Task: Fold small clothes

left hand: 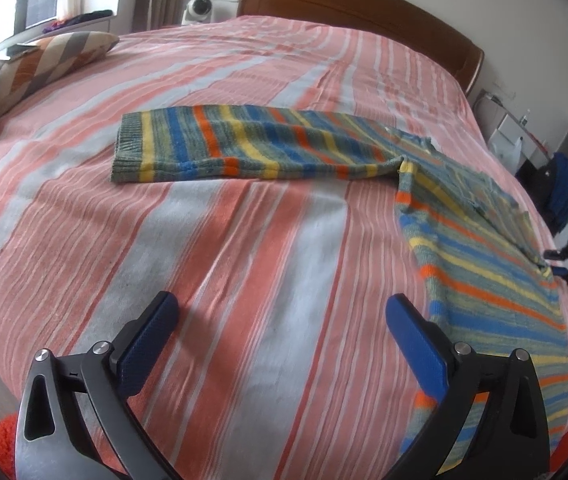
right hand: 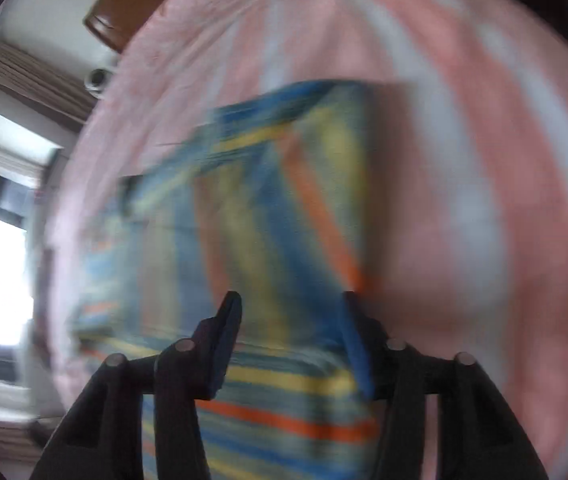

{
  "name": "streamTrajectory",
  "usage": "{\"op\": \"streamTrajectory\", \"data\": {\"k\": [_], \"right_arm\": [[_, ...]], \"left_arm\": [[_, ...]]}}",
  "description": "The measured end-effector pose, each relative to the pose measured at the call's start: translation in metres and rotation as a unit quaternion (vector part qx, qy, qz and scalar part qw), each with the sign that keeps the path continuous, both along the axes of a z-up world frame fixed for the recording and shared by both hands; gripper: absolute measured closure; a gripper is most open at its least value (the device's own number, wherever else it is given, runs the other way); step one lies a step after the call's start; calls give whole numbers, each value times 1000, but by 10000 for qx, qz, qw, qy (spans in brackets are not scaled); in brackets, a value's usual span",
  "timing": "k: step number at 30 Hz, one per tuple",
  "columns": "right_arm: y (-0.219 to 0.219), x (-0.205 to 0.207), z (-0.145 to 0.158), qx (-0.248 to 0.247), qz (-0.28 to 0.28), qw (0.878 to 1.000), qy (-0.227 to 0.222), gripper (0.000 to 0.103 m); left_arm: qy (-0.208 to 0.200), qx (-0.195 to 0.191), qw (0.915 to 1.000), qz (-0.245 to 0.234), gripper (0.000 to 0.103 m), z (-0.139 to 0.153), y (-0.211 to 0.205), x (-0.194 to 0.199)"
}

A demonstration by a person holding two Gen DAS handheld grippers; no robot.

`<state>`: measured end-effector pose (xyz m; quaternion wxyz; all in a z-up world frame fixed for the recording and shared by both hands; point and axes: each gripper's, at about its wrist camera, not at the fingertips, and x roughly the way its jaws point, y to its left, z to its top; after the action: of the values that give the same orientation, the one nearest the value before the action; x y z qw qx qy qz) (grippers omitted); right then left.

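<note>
The sweater (left hand: 267, 148) looked like chunky ribbed knit, matt and a bit fuzzy. Bedspread (left hand: 203, 248) was ridged woven cotton. My left claw (left hand: 281, 316) had textured blue rubbery pads, matt black plastic arms, shiny metal pins. Headboard (left hand: 364, 4) was glossy wood.

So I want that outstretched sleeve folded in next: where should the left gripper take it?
Probably at the ribbed cuff, coming from the sleeve's free end. The striped sweater sleeve lies flat on the bed; the open left gripper can pinch that edge.
</note>
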<state>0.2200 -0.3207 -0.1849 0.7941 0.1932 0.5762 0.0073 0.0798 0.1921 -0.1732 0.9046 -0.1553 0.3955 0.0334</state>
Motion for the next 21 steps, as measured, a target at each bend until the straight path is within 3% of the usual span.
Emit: {"op": "streamTrajectory", "data": {"k": [3,6,9,11,13,14,16,19,21], "right_arm": [[-28,-24,16,349,-209,9982,-451,57],[-9,-43,32,1091,347,9898,-850,57],[18,-51,27,1489,776,9815,-917,57],[29,-53,9,1246,833,9861,-714,57],[34,-59,-12,382,681,9963,-344,58],[33,-64,-15,164,687,9967,-391,70],[32,-75,-9,-54,623,9960,-641,71],[31,-108,15,-184,580,9926,-1052,66],[31,-135,34,-490,556,9882,-1341,49]], "left_arm": [[34,-19,10000,73,1,-2,0,1],[108,-25,9998,171,1,-4,-1,3],[222,230,9994,146,1,-7,-8,5],[322,529,9981,53,0,-9,-15,5],[371,692,9969,-19,0,-9,-20,3],[382,721,9967,-40,0,-10,-21,1],[392,736,9965,-58,0,-10,-20,-1],[442,778,9960,-48,0,-10,-21,1],[472,855,9952,-56,0,-11,-23,1]]}}
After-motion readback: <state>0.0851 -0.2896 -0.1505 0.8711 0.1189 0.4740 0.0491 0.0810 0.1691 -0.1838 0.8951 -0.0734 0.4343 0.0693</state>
